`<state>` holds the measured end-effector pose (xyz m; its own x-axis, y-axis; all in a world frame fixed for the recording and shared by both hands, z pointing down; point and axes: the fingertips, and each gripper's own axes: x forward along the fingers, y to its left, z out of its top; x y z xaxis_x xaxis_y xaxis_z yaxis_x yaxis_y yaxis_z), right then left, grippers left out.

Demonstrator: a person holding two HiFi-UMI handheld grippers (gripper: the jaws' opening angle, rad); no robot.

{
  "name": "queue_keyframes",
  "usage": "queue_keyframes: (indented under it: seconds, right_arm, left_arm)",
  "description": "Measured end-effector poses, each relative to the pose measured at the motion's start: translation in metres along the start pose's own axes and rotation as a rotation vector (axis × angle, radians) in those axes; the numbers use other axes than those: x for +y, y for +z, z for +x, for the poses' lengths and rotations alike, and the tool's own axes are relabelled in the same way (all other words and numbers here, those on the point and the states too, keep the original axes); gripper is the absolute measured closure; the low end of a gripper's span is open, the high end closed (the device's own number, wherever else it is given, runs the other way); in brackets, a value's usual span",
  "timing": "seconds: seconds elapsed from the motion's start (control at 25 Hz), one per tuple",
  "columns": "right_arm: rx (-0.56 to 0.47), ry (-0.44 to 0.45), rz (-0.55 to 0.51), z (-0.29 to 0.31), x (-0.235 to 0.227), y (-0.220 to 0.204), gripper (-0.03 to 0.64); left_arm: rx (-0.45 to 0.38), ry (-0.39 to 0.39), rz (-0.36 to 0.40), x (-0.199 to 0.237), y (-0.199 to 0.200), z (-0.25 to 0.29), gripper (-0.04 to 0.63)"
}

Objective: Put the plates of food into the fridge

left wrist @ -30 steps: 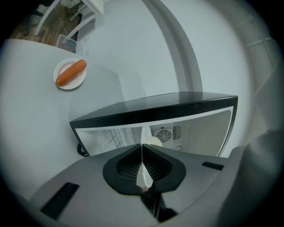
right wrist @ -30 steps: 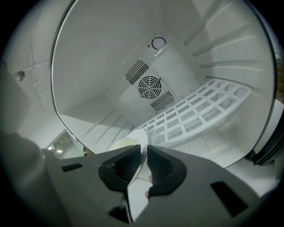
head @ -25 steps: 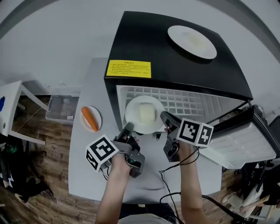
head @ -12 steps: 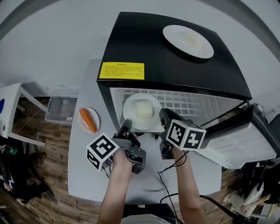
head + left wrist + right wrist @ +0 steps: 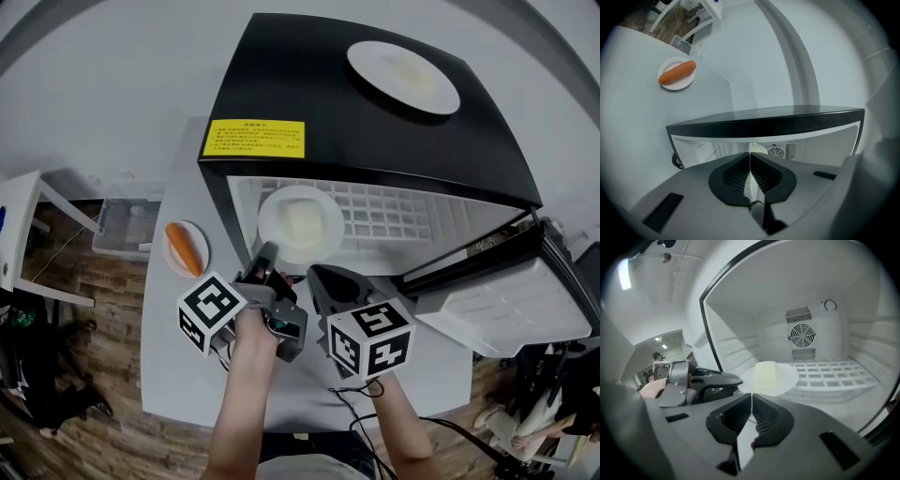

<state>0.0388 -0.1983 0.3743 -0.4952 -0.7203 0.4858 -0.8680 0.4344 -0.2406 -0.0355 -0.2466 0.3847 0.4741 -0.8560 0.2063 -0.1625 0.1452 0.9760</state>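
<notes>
Facing the plate (image 5: 272, 217) on the fridge (image 5: 328, 103) shelf (image 5: 398, 217), we hold left gripper (image 5: 267, 251) and right gripper (image 5: 316, 274) fingers fully closed, empty.

Fingers (image 5: 735, 177) tight on plate (image 5: 761, 150), fridge (image 5: 764, 123) ahead

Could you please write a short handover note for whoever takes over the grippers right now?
The left gripper is shut on the rim of the plate with the pale block, at the front of the wire shelf in the open fridge; whether it rests fully there is unclear.
The right gripper is shut and empty, in front of the opening.
Done: first plate almost placed.
Left: release it, then load the plate on the fridge top and the carrot plate from the table.
</notes>
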Motion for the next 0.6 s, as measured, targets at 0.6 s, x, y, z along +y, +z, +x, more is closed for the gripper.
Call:
queue_keyframes:
  seconds: [0.6]
  right_arm:
    - [0.045, 0.056, 0.127, 0.029, 0.004, -0.006, 0.603]
  left_arm:
    - [0.048, -0.017, 0.039, -0.001, -0.001, 0.000, 0.578]
